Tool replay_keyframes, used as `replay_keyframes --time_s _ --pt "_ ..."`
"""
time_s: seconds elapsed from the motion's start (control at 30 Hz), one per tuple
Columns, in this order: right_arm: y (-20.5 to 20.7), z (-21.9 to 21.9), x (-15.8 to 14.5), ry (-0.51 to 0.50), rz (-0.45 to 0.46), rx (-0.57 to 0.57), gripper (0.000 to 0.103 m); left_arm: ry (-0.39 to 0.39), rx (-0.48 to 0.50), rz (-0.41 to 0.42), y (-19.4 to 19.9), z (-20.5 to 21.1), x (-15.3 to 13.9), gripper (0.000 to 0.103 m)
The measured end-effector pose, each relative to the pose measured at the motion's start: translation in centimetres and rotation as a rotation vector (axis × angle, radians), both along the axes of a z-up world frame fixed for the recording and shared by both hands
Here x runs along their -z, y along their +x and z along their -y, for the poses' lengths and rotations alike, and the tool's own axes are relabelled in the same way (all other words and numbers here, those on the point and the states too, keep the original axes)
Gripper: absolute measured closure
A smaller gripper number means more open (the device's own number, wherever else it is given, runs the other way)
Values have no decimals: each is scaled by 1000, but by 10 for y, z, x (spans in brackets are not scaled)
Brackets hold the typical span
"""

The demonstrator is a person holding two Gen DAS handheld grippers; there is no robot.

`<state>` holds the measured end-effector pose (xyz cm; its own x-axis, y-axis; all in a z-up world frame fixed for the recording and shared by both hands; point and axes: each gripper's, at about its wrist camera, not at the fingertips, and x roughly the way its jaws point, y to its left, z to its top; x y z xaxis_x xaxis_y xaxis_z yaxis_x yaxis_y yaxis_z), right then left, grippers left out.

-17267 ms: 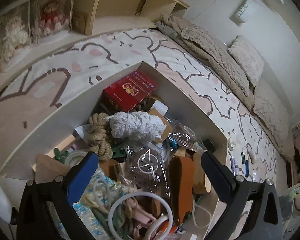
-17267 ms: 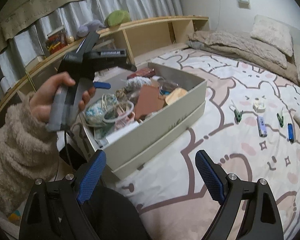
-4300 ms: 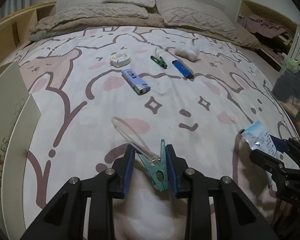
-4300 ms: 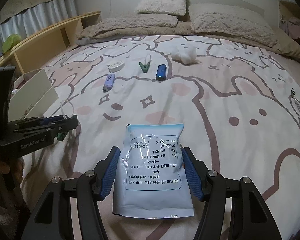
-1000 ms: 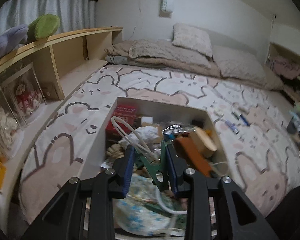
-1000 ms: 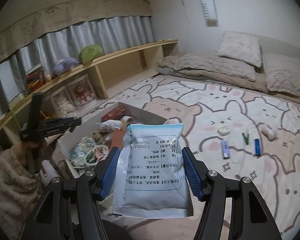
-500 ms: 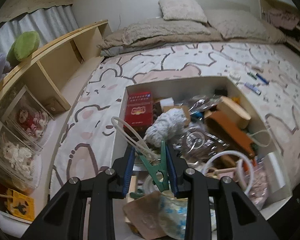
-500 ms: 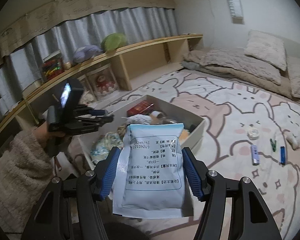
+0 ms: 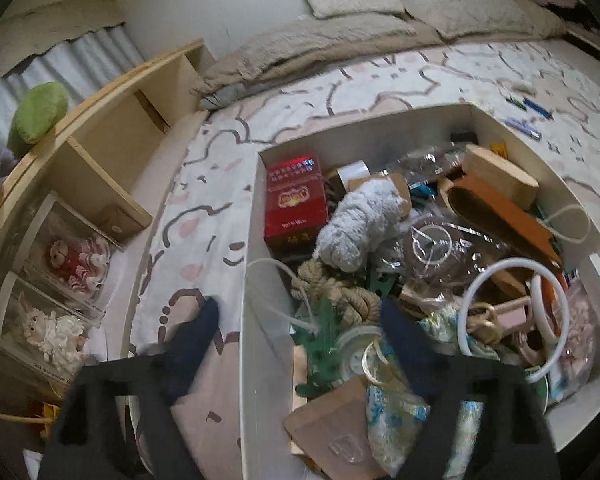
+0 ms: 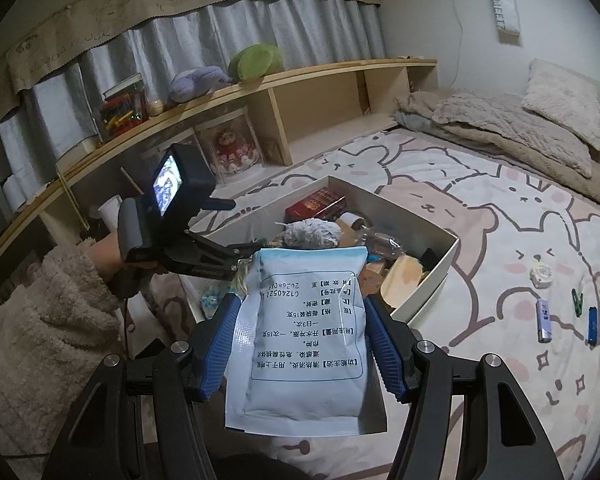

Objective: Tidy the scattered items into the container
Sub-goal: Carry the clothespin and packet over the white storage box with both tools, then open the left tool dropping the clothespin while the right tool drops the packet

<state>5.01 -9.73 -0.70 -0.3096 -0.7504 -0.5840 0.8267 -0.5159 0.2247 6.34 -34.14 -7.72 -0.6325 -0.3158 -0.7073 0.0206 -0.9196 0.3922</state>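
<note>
Fingers of the left gripper (image 9: 296,332) are opening over the near left corner of the white container (image 9: 256,360), and the green clip (image 9: 324,344) with its white loop lies between them, free of the pads, on the clutter inside. Nearer the camera, the right gripper (image 10: 302,354) clamps a pale blue pouch (image 10: 300,344), held upright before the container on the patterned bedspread (image 10: 500,220). Far right on it lie two lighters (image 10: 544,320) and another clip (image 10: 578,302).

The right gripper (image 10: 300,340) has a black plastic frame with round silver screws and bumpy blue fingers (image 10: 384,354). The left gripper (image 10: 242,258) is black too, with a small lit screen on its back. The person wears a fluffy cream sleeve (image 10: 40,320).
</note>
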Motion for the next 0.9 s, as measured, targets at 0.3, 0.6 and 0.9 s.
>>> replay_keyframes --time_s 0.3,0.6,0.9 --pt "-7 14 14 1 44 -21 40 -3 12 -41 9 -7 -2 17" --pt "-1 44 34 39 32 -103 40 180 -24 -195 44 -12 -29 17" --pt "8 78 57 155 -64 -205 40 298 -147 -346 88 -9 -55 17"
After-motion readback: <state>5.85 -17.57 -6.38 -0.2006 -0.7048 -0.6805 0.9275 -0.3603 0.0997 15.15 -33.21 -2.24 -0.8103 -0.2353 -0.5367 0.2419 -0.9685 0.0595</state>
